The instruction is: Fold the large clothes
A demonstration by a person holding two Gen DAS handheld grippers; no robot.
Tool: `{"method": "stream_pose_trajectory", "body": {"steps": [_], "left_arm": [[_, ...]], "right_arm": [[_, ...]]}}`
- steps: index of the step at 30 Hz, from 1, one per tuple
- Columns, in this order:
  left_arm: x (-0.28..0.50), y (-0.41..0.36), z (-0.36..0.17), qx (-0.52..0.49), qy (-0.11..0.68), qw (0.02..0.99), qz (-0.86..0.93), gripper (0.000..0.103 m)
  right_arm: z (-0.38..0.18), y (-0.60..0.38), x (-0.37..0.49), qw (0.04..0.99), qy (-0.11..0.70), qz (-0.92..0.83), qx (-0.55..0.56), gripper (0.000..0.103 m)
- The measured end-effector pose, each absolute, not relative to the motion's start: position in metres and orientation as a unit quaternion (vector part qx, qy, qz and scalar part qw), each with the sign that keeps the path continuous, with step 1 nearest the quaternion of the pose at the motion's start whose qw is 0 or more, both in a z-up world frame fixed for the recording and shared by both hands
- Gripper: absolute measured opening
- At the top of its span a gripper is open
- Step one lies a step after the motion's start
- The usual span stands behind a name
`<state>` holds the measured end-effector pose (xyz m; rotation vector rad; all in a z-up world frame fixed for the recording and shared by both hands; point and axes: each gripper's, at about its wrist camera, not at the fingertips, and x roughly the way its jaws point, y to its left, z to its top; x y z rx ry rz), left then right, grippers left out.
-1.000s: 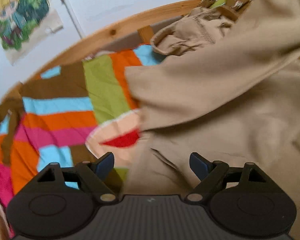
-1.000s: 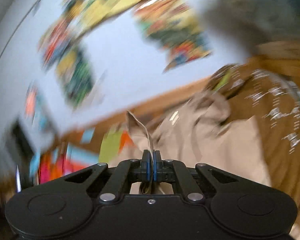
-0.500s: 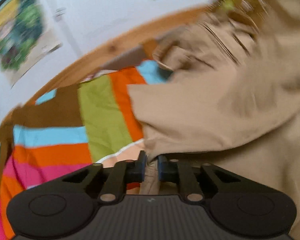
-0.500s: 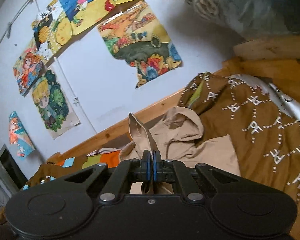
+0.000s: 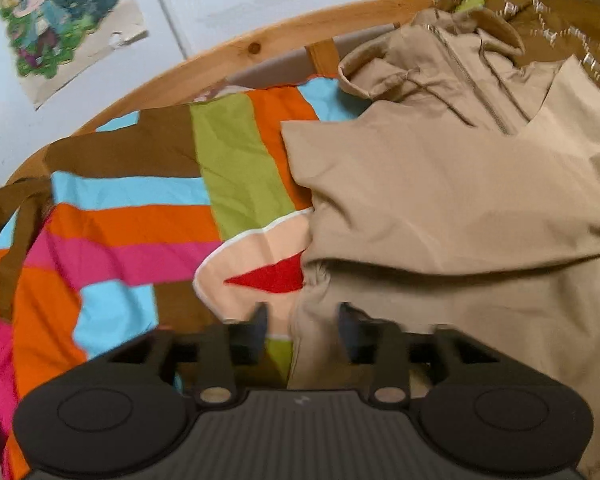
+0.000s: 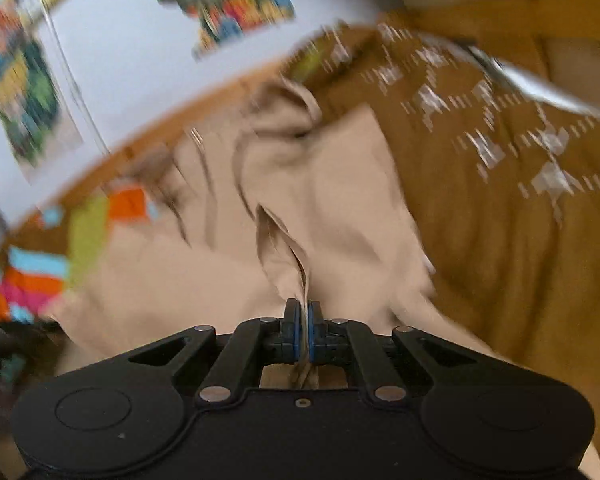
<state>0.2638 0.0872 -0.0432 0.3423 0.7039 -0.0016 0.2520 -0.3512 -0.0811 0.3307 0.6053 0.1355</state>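
On the wooden-framed bed, one large beige zip-front hooded jacket lies over a patchwork cover of bright coloured stripes, its long axis running from the near edge up to the hood by the rail, beside one brown blanket with a white woven pattern whose marks are too blurred to read. The left gripper is opening, its jaws half apart astride the jacket's left edge without pressing it. The right gripper stays clamped on a raised pinch of the same beige cloth.
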Motion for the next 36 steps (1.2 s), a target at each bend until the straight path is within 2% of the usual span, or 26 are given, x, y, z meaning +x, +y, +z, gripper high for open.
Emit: {"method": "stream_pose_trajectory", "body": {"steps": [1, 2, 5, 7, 11, 15, 18, 19, 21, 23, 27, 29, 33, 36], "left_arm": [[0.255, 0.090, -0.038, 0.149, 0.336, 0.930, -0.006, 0.050], [0.250, 0.093, -0.032, 0.130, 0.331, 0.935, -0.010, 0.053], [0.243, 0.097, -0.015, 0.068, 0.310, 0.948, -0.004, 0.063], [0.250, 0.092, -0.007, 0.035, 0.299, 0.953, -0.002, 0.064], [0.284, 0.074, -0.008, 0.037, 0.316, 0.948, 0.027, 0.064], [0.319, 0.059, -0.040, 0.100, 0.381, 0.915, 0.085, 0.057], [0.328, 0.068, -0.064, 0.095, 0.409, 0.903, 0.092, 0.061], [0.327, 0.071, -0.068, 0.092, 0.408, 0.904, 0.092, 0.065], [0.322, 0.074, -0.068, 0.084, 0.399, 0.908, 0.091, 0.065], [0.311, 0.076, -0.061, 0.070, 0.386, 0.915, 0.090, 0.066], [0.285, 0.069, -0.047, 0.059, 0.359, 0.930, 0.054, 0.069], [0.281, 0.061, -0.048, 0.056, 0.362, 0.930, 0.042, 0.070], [0.279, 0.049, -0.051, 0.036, 0.367, 0.929, 0.021, 0.070], [0.284, 0.038, -0.055, 0.050, 0.376, 0.925, 0.016, 0.070]], "right_arm": [[-0.086, -0.352, 0.247, 0.938, 0.304, 0.061, 0.157, 0.009], [-0.090, -0.353, 0.243, 0.938, 0.307, 0.055, 0.154, 0.017], [-0.083, -0.352, 0.232, 0.948, 0.289, 0.034, 0.131, 0.023], [-0.072, -0.346, 0.229, 0.958, 0.265, 0.036, 0.104, 0.028], [-0.062, -0.323, 0.237, 0.963, 0.249, 0.086, 0.058, 0.029], [-0.082, -0.302, 0.256, 0.943, 0.313, 0.111, 0.029, 0.030], [-0.097, -0.298, 0.256, 0.936, 0.339, 0.092, 0.008, 0.032], [-0.102, -0.298, 0.254, 0.938, 0.335, 0.084, -0.005, 0.034], [-0.105, -0.299, 0.250, 0.942, 0.328, 0.076, -0.018, 0.035], [-0.104, -0.300, 0.247, 0.943, 0.326, 0.068, -0.019, 0.041], [-0.093, -0.307, 0.227, 0.952, 0.299, 0.068, -0.008, 0.044], [-0.091, -0.305, 0.220, 0.953, 0.295, 0.074, -0.016, 0.054], [-0.094, -0.308, 0.217, 0.946, 0.315, 0.067, 0.014, 0.056], [-0.095, -0.326, 0.215, 0.942, 0.322, 0.052, 0.082, 0.055]]}}
